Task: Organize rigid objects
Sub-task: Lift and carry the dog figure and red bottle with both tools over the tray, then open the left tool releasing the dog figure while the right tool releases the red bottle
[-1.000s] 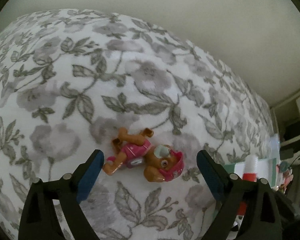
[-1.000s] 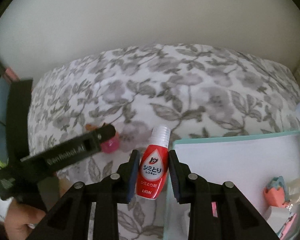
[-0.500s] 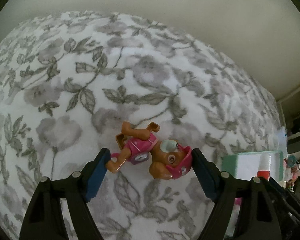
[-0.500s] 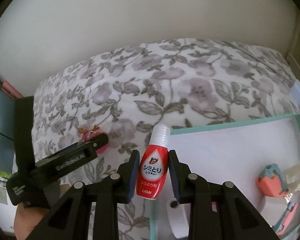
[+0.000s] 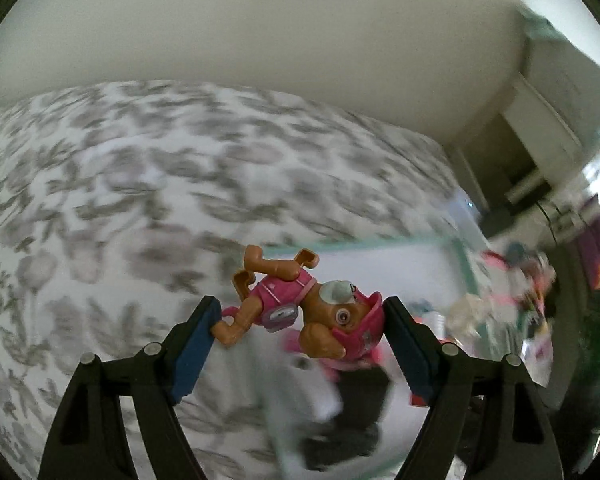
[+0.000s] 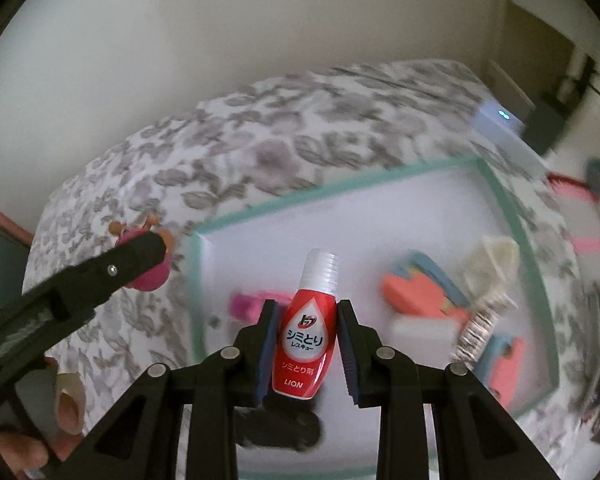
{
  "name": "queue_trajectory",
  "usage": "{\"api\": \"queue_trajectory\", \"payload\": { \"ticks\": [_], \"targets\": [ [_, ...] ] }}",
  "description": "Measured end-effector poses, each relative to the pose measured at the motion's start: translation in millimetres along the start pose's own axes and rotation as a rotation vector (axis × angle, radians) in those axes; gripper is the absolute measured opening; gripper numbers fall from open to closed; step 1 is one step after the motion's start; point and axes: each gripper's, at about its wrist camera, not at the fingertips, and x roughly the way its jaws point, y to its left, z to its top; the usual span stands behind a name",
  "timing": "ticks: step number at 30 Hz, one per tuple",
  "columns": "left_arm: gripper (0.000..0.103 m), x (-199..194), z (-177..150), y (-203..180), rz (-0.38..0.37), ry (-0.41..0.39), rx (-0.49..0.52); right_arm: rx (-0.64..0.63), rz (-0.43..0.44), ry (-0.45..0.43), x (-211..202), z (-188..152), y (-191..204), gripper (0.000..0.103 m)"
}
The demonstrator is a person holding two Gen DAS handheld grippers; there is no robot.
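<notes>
Left gripper [image 5: 300,320]: clamped on a brown and pink toy dog figure [image 5: 300,304], which is held sideways between the blue pads, a paw against the left pad and the pink helmet against the right one
Right gripper [image 6: 306,344]: closed tight on a red stain-remover bottle [image 6: 306,344], held upright with its white cap [image 6: 319,268] past the fingertips
Tray [image 6: 380,174]: a white tray with a teal rim is seen below and ahead of the right gripper, on a grey floral bedspread [image 6: 260,136]
In the tray: a coral and blue item [image 6: 420,292] and a cream hairbrush [image 6: 484,312], lying to the right of the bottle, both blurred
Toy seen from the right gripper: to its left, level with the tray's left rim
</notes>
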Motion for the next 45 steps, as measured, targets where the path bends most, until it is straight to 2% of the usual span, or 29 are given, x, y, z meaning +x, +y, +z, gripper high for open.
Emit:
{"api": "queue_trajectory", "payload": {
  "ticks": [4, 11, 16, 22, 23, 24, 25, 27, 31, 34, 38, 40, 43, 45],
  "targets": [
    [0.083, 8, -11, -32, -0.003, 0.032, 0.065, 0.002, -0.035, 0.006, -7, -14, -18, 0.031],
    [0.083, 23, -29, -59, -0.048, 0.09, 0.078, 0.013, -0.035, 0.026, -7, -31, -33, 0.031],
    [0.083, 25, -41, -65, 0.002, 0.107, 0.101, 0.021, -0.024, 0.039, -1, -41, -38, 0.031],
    [0.089, 3, -52, -53, 0.081, 0.031, 0.119, 0.058, -0.004, 0.043, 6, -49, -45, 0.032],
    [0.093, -1, -54, -49, 0.1, 0.019, 0.116, 0.06, -0.01, 0.04, 6, -50, -45, 0.033],
    [0.098, -5, -56, -43, 0.122, 0.004, 0.112, 0.06, -0.01, 0.037, 6, -51, -45, 0.036],
    [0.098, -10, -58, -37, 0.145, -0.013, 0.105, 0.062, -0.008, 0.033, 6, -53, -45, 0.039],
    [0.098, -16, -63, -23, 0.176, -0.031, 0.085, 0.066, -0.009, 0.025, 5, -55, -44, 0.055],
    [0.098, -23, -75, 3, 0.21, -0.026, 0.029, 0.057, -0.017, 0.003, 0, -60, -39, 0.059],
    [0.098, -28, -84, 17, 0.221, -0.021, 0.003, 0.046, -0.003, -0.011, -2, -65, -33, 0.07],
    [0.098, -38, -94, 23, 0.239, -0.049, 0.006, 0.024, -0.015, -0.035, -6, -69, -27, 0.083],
    [0.098, -43, -99, 23, 0.252, -0.064, 0.017, 0.016, -0.016, -0.046, -8, -72, -25, 0.084],
    [0.098, -50, -103, 24, 0.277, -0.09, 0.023, 0.008, -0.023, -0.058, -12, -77, -23, 0.095],
    [0.098, -55, -106, 25, 0.282, -0.105, 0.02, 0.004, -0.024, -0.064, -15, -80, -22, 0.097]
  ]
}}
